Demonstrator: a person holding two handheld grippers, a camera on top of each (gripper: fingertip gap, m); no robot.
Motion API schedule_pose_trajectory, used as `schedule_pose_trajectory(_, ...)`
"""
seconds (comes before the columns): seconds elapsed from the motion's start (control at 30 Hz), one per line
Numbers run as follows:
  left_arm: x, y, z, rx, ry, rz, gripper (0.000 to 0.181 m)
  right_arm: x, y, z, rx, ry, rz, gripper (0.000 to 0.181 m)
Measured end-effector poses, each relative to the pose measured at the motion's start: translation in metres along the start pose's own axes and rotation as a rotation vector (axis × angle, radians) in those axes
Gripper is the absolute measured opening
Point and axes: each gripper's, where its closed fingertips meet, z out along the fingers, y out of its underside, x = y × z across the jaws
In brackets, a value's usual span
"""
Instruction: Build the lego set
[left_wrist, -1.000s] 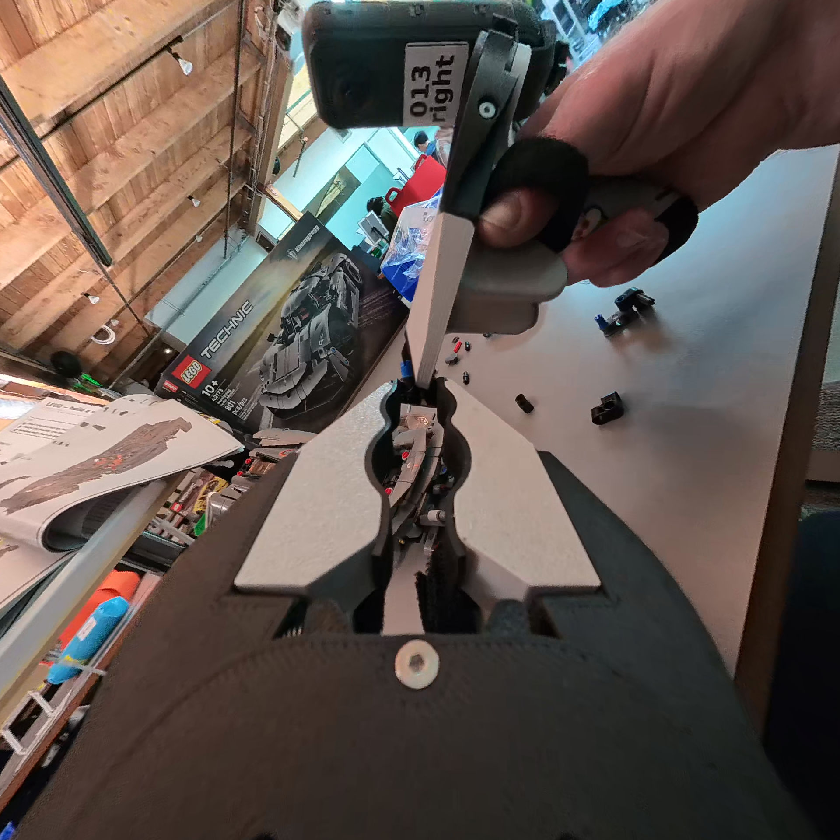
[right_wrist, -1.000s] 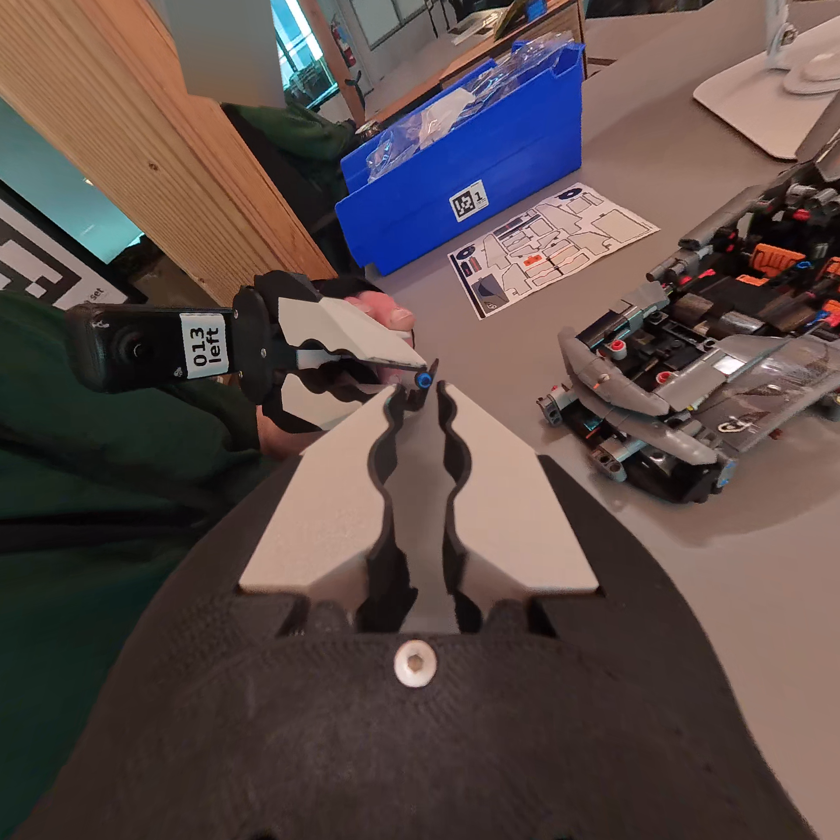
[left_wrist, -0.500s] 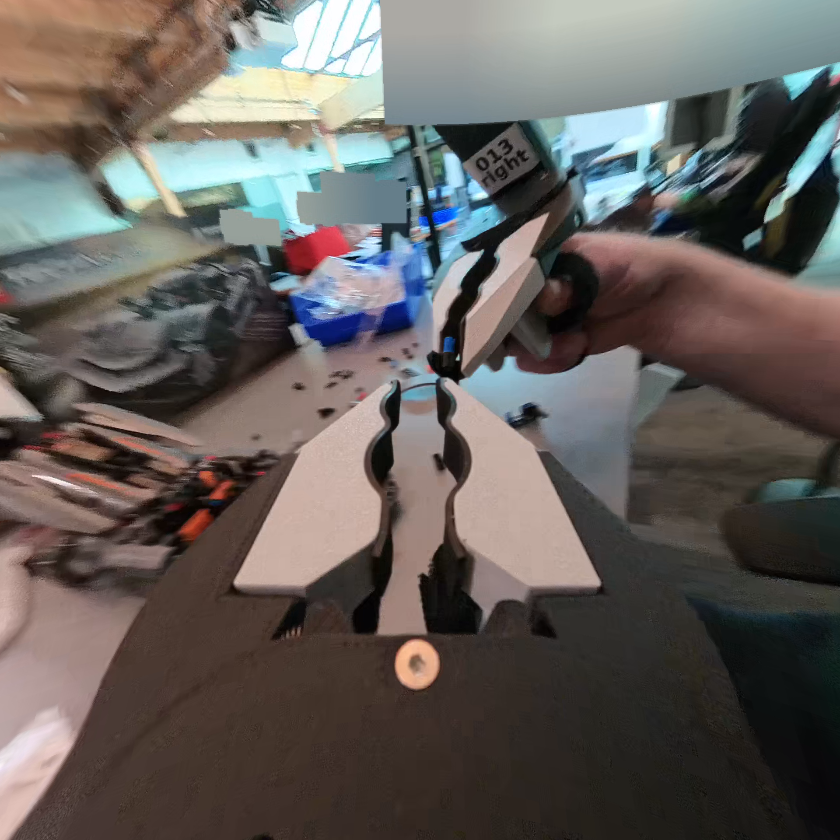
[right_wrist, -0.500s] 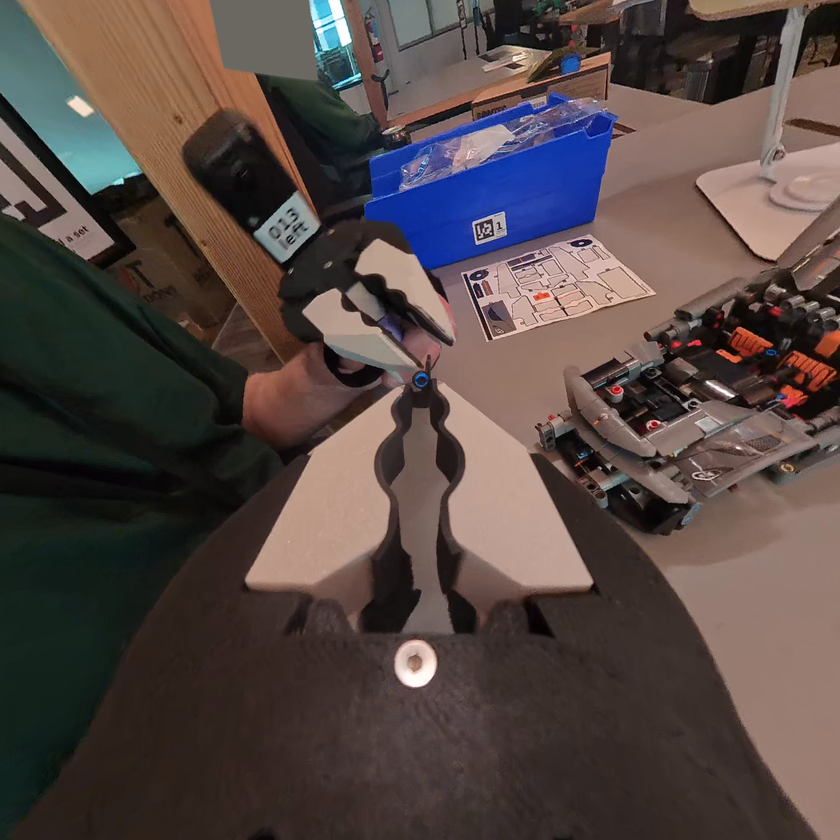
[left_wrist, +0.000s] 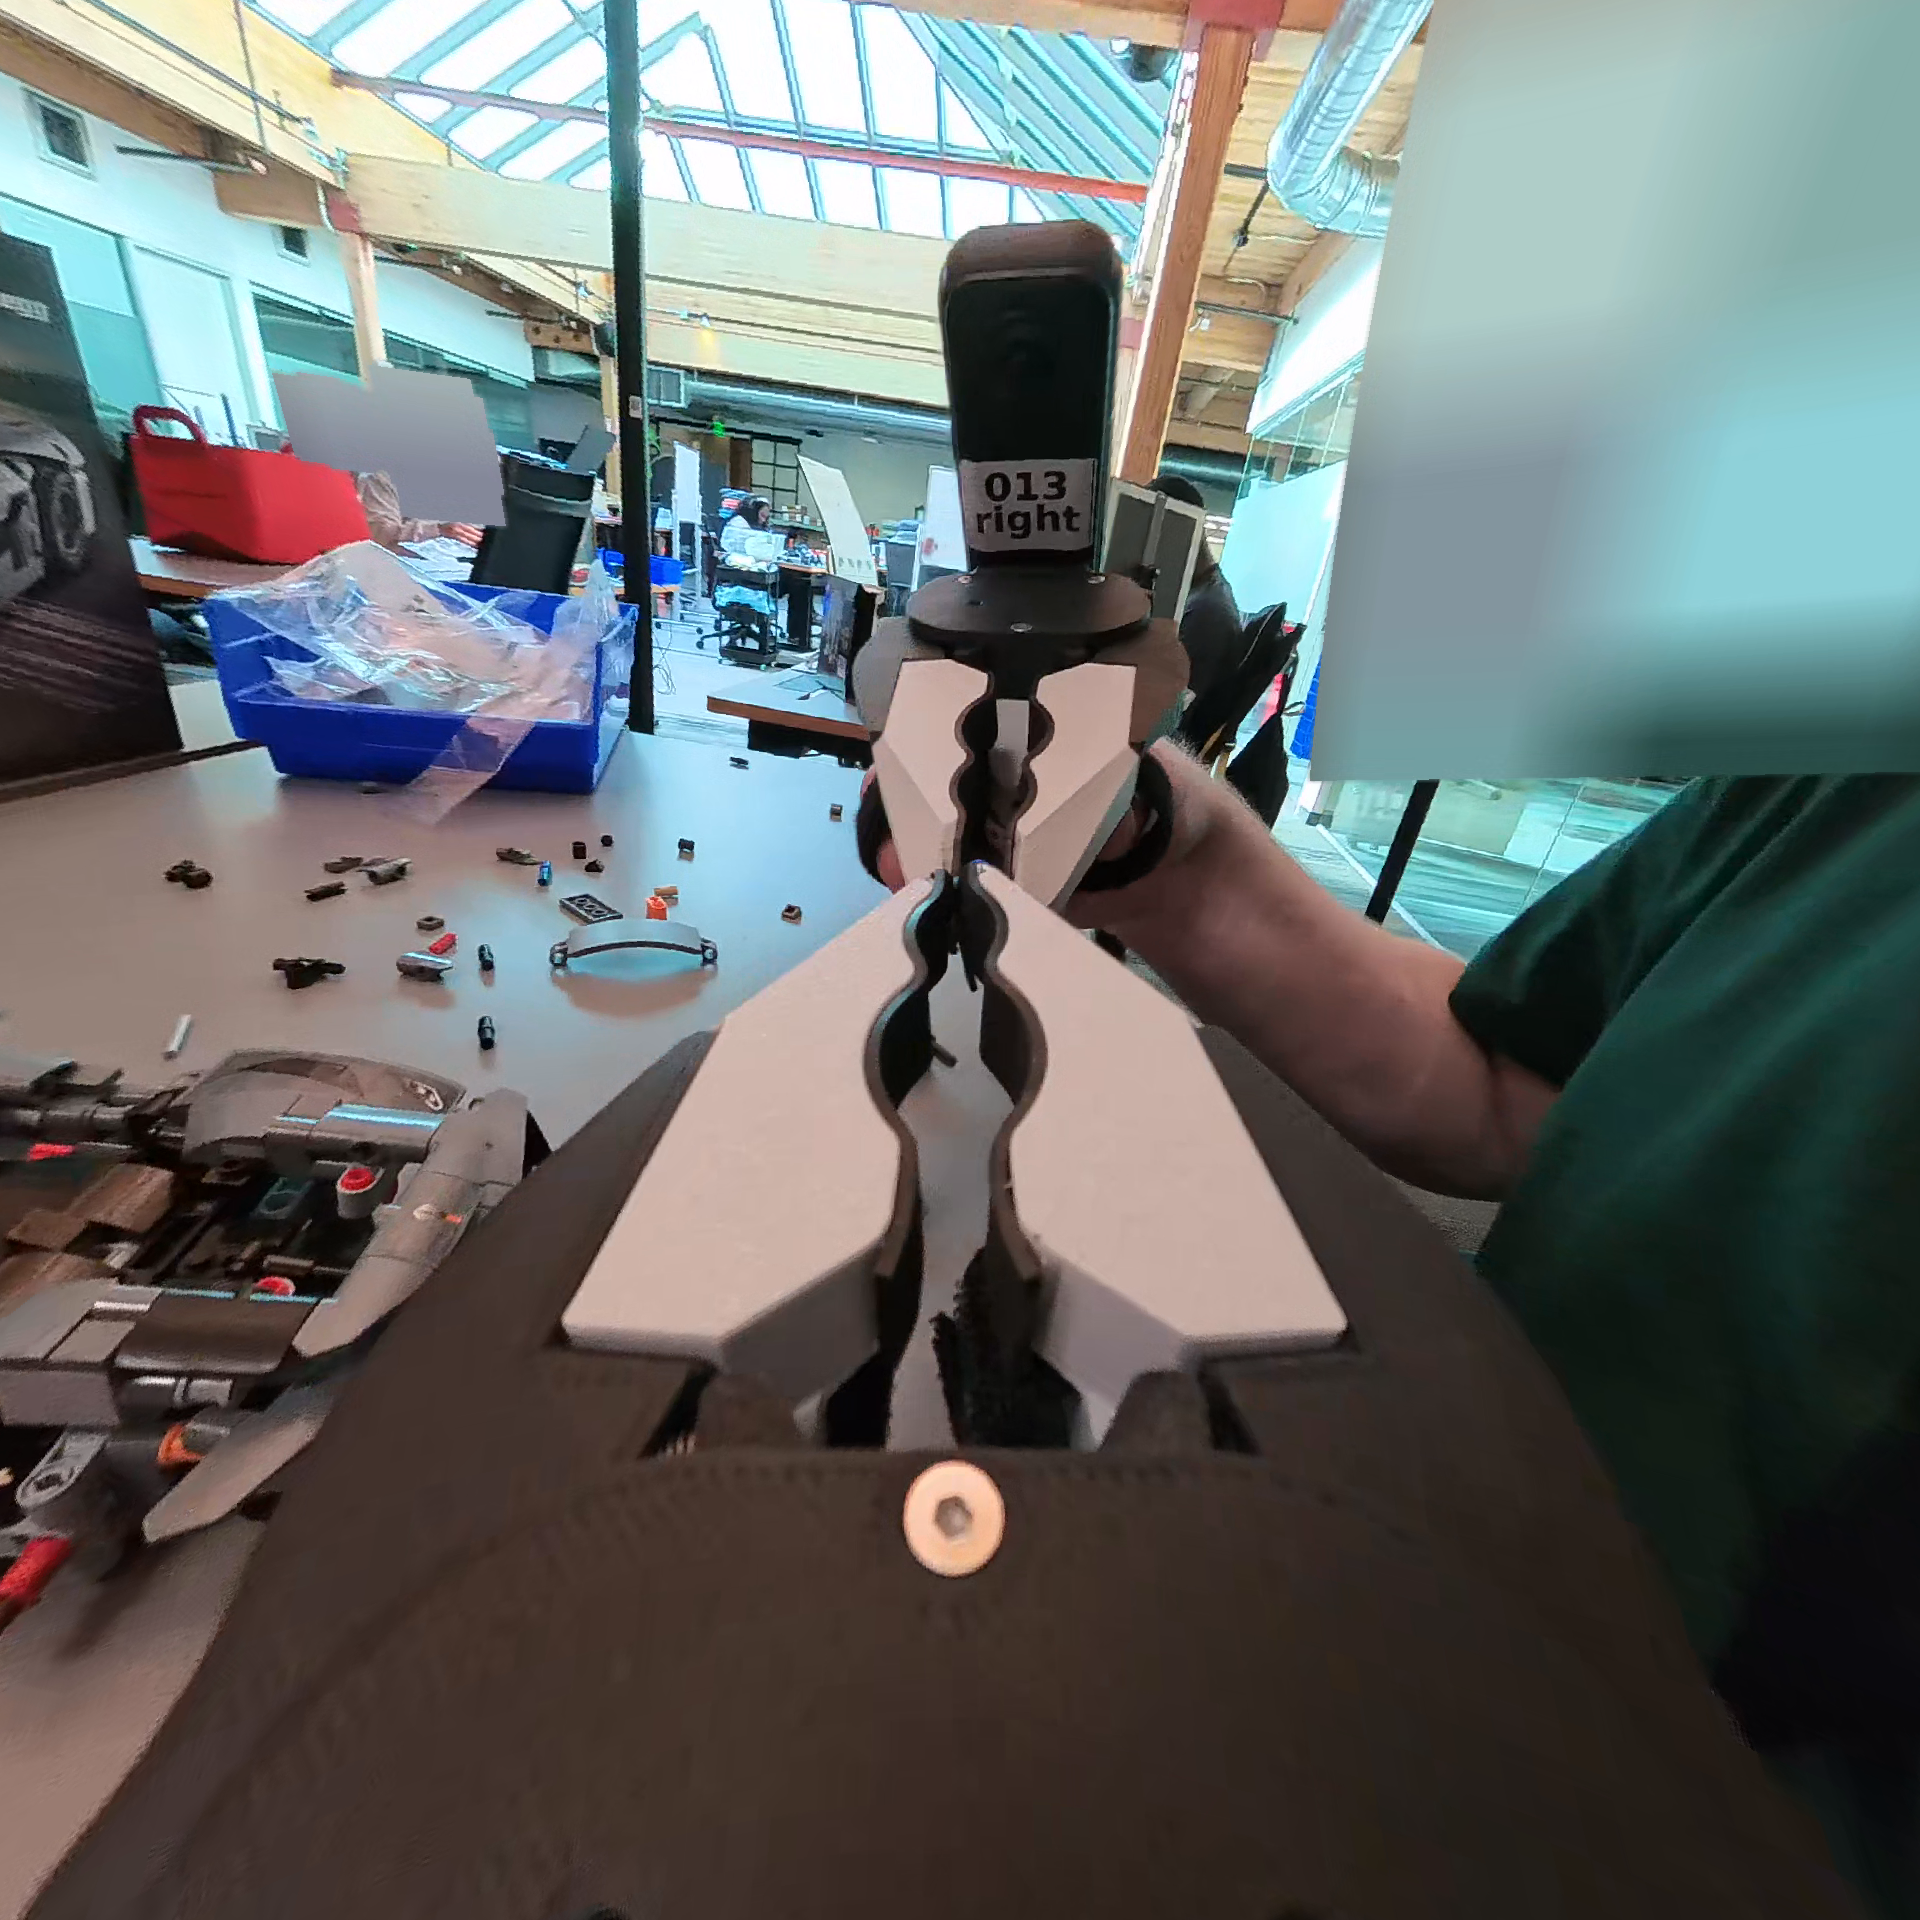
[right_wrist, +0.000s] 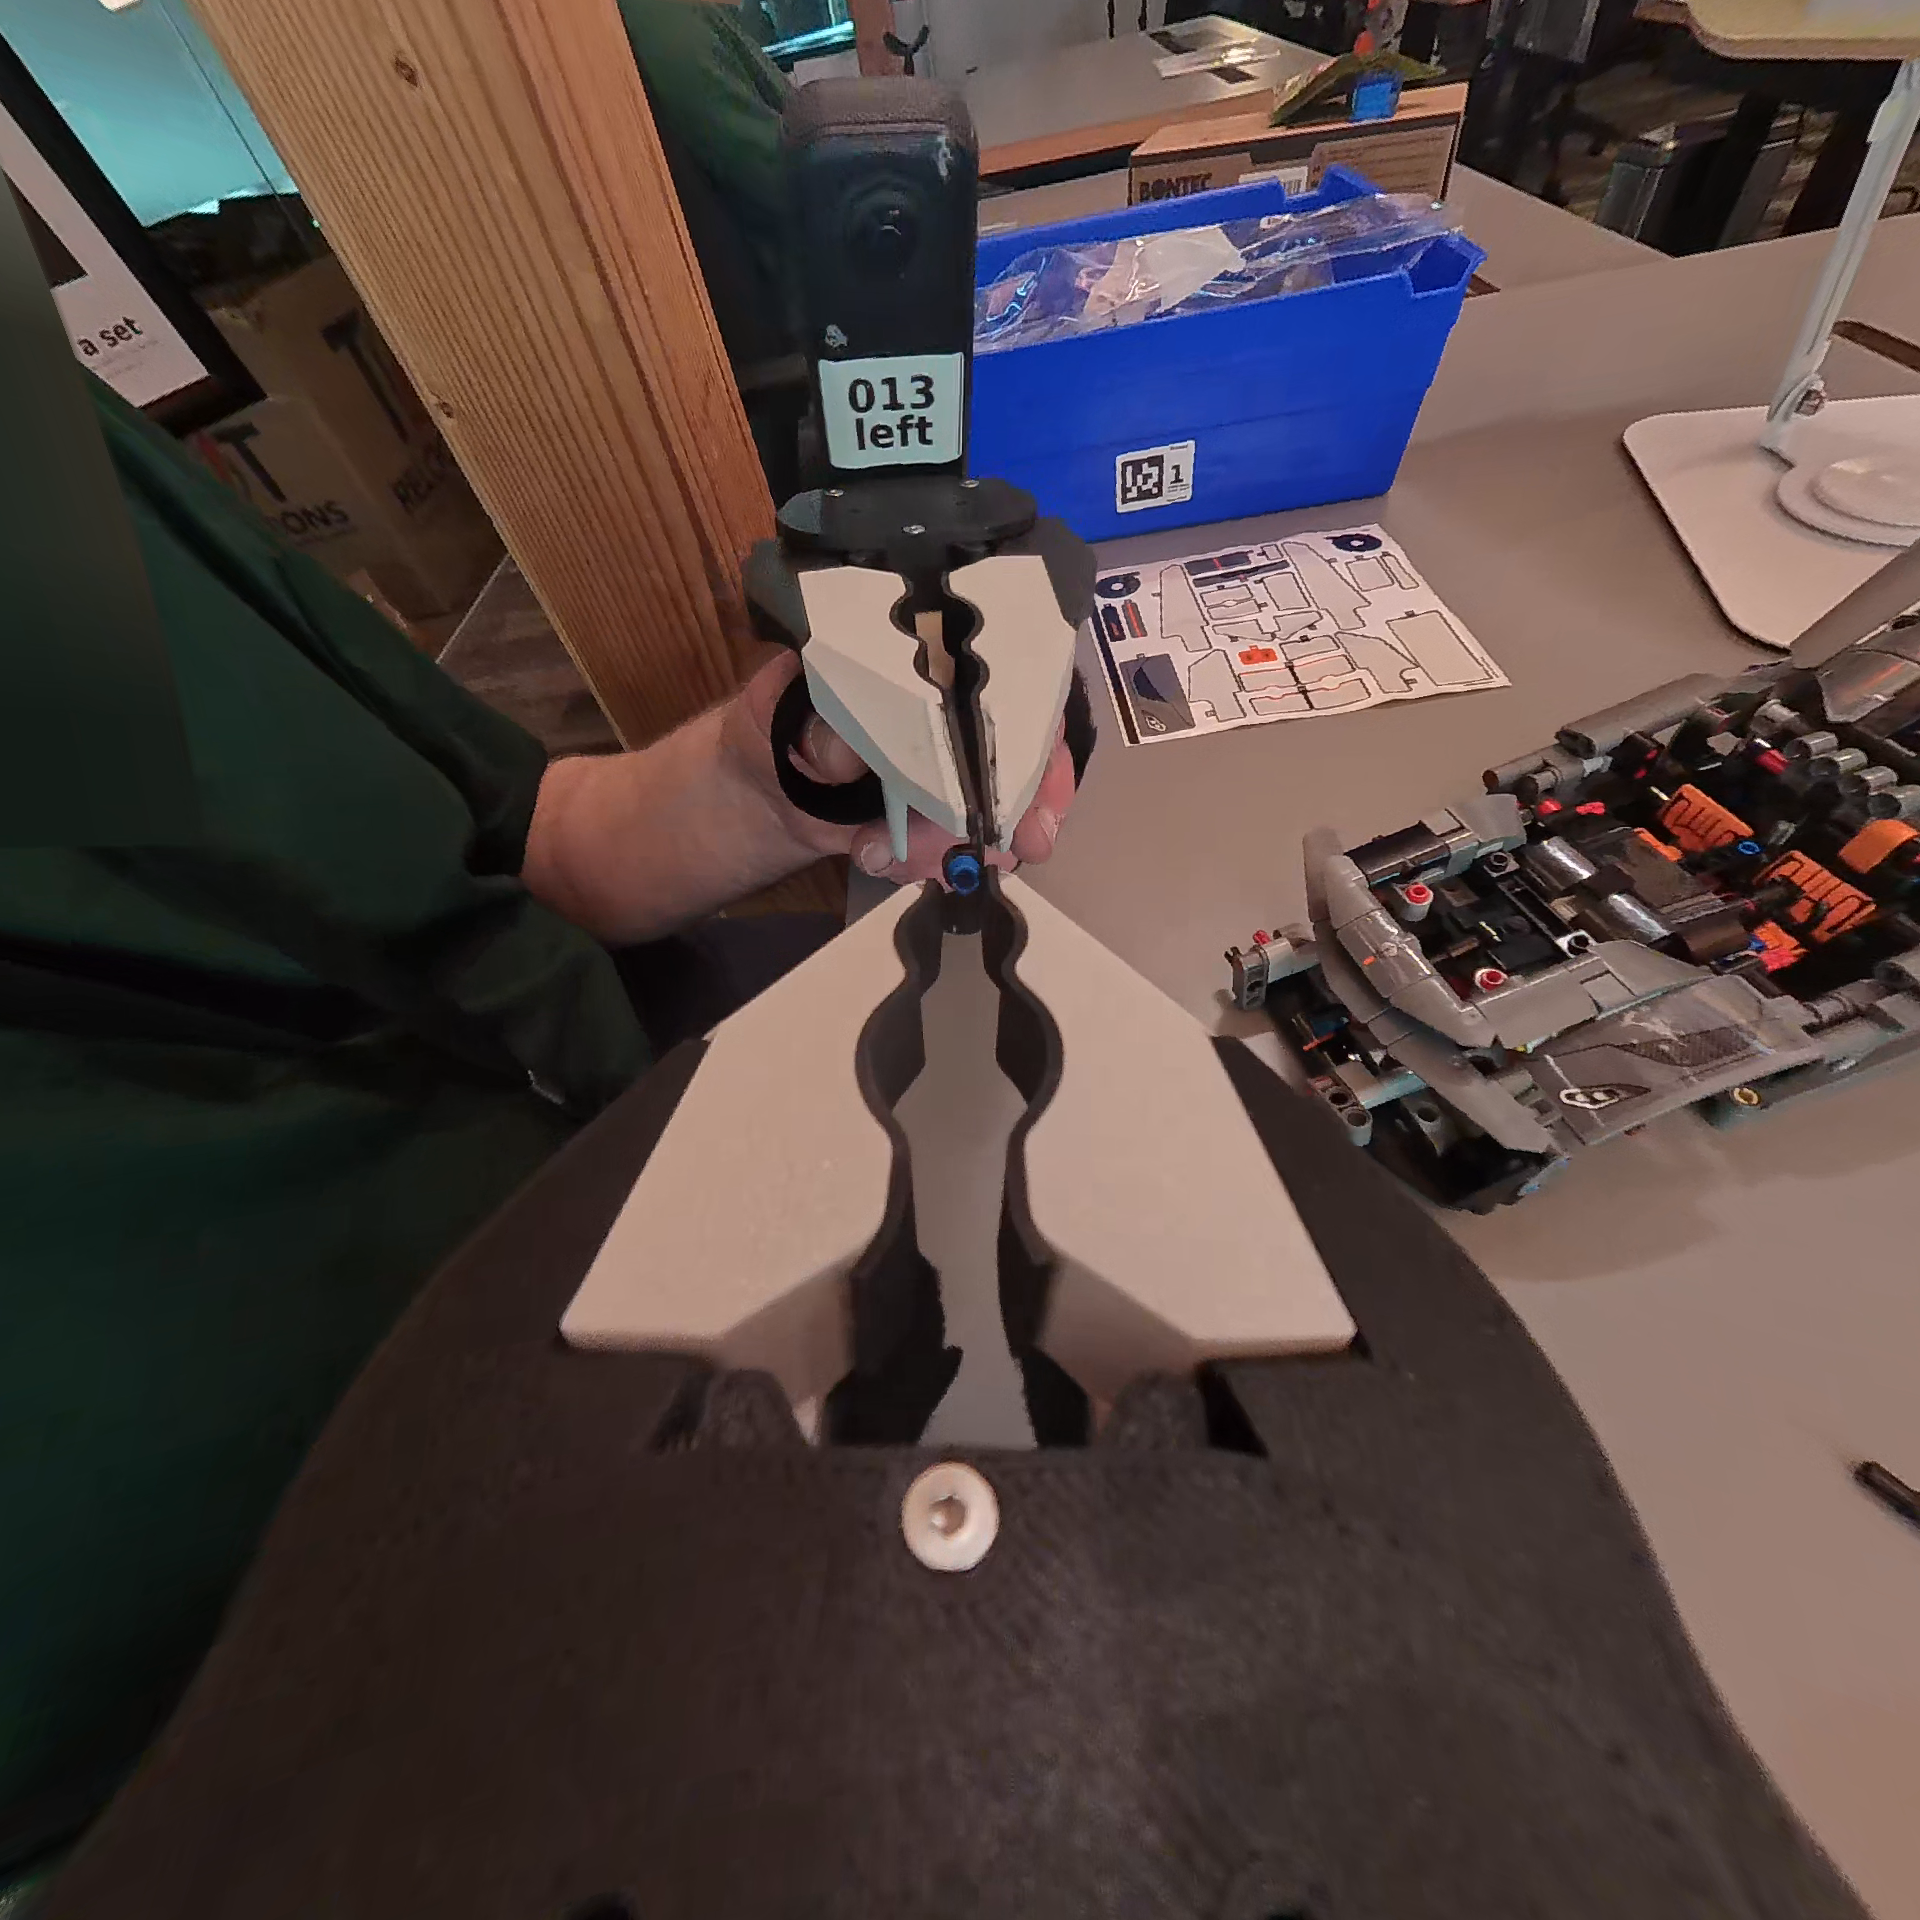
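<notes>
My left gripper (left_wrist: 961, 883) and right gripper (left_wrist: 975, 857) meet tip to tip in the air above the table edge. A small black Lego piece with a blue pin (right_wrist: 964, 873) sits pinched between the meeting tips. In the right wrist view my right gripper (right_wrist: 959, 902) is nearly shut around the black part, and my left gripper (right_wrist: 977, 836) is shut just above the blue pin. The half-built grey and black Lego car (right_wrist: 1558, 987) lies on the table to the right; it also shows in the left wrist view (left_wrist: 260, 1195).
A blue bin of plastic bags (right_wrist: 1247, 364) and a sticker sheet (right_wrist: 1299, 634) lie behind the car. Several loose small parts (left_wrist: 436, 935) and a grey arch piece (left_wrist: 634, 945) are scattered on the grey table (left_wrist: 104, 935). A white lamp base (right_wrist: 1818, 520) stands far right, a wooden post (right_wrist: 520, 312) left. Only a small space, under 4 cm, lies between the two pairs of fingers.
My left gripper has swung round to face the right gripper head on. The right gripper, open a second ago, has closed on the piece the left one brought.
</notes>
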Motion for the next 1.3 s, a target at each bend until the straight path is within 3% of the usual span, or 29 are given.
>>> schedule_pose_trajectory(0.33, -0.012, -0.037, 0.038, 0.036, 0.046, -0.019, 0.005, 0.018, -0.029, -0.042, 0.044, 0.042, -0.006, 0.006)
schedule_pose_trajectory(0.57, -0.015, -0.03, 0.048, 0.042, 0.083, -0.073, 0.0, 0.021, -0.024, -0.046, 0.044, 0.057, -0.001, 0.006)
schedule_pose_trajectory(1.17, -0.042, -0.029, 0.044, 0.107, -0.002, -0.138, 0.0, 0.042, -0.019, -0.047, 0.073, 0.141, 0.071, 0.017)
schedule_pose_trajectory(1.3, -0.04, -0.029, 0.047, 0.11, 0.017, -0.147, 0.0, 0.041, -0.021, -0.044, 0.102, 0.121, 0.091, 0.009)
